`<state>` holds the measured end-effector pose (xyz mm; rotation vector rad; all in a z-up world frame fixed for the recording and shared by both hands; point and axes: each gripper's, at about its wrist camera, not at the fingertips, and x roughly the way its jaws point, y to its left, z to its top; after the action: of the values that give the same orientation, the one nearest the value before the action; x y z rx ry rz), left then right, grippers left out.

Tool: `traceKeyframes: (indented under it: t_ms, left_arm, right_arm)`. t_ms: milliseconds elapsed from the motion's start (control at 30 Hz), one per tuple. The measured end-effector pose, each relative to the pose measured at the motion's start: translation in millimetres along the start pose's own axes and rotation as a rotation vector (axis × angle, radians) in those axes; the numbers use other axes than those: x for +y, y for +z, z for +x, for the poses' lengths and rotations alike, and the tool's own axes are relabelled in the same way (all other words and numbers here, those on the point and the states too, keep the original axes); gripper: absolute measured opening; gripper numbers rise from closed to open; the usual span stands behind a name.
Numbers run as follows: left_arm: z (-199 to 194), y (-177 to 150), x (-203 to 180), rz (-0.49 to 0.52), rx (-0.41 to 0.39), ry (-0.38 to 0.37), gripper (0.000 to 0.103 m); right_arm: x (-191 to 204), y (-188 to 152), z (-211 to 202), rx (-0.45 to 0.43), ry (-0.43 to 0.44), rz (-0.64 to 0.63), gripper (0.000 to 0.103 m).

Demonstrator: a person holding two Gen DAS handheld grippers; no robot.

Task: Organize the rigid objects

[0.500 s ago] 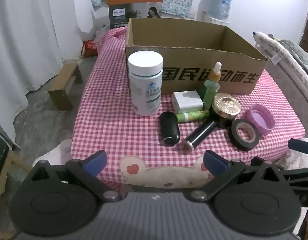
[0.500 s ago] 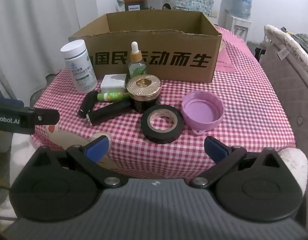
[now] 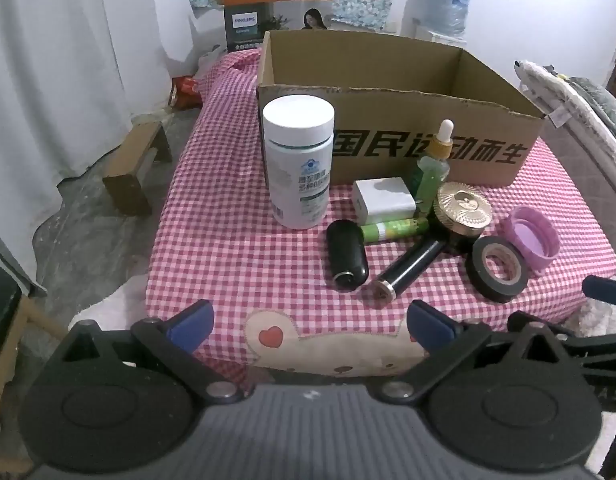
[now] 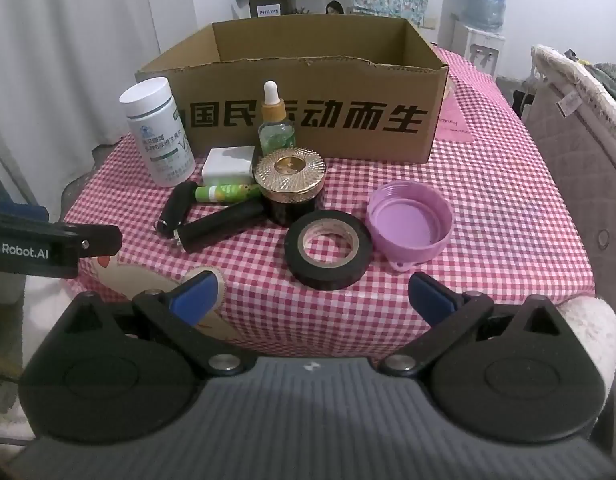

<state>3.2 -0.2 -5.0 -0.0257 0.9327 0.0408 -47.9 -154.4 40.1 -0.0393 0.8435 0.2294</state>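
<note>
An open cardboard box point(image 3: 428, 148) point(image 4: 308, 120) stands on the checked table. In front of it are a white pill bottle point(image 3: 297, 164) point(image 4: 157, 132), a green dropper bottle point(image 3: 434, 168) point(image 4: 275, 128), a white block point(image 3: 384, 200) point(image 4: 227, 166), a green tube point(image 3: 396, 229) point(image 4: 227, 193), a gold-lidded jar point(image 3: 462, 212) point(image 4: 290, 184), two black cylinders point(image 3: 346, 254) point(image 3: 412, 268), a black tape roll point(image 3: 498, 269) point(image 4: 328, 249) and a purple cap point(image 3: 532, 238) point(image 4: 410, 226). My left gripper point(image 3: 310, 326) and right gripper point(image 4: 312, 294) are open and empty at the table's near edge.
A white curtain point(image 3: 47, 80) hangs at the left. A small cardboard piece point(image 3: 131, 168) lies on the floor at the left. A padded bed edge point(image 4: 580, 140) runs along the right. A water dispenser point(image 4: 482, 20) stands behind.
</note>
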Motion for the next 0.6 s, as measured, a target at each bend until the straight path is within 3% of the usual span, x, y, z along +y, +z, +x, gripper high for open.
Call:
traceKeyframes:
  t_ms: [600]
  left_arm:
    - [-1.6, -0.9, 0.5, 0.000, 0.000, 0.009, 0.103]
  right_arm:
    - [4.1, 1.0, -3.5, 0.003, 0.000, -0.011, 0.102]
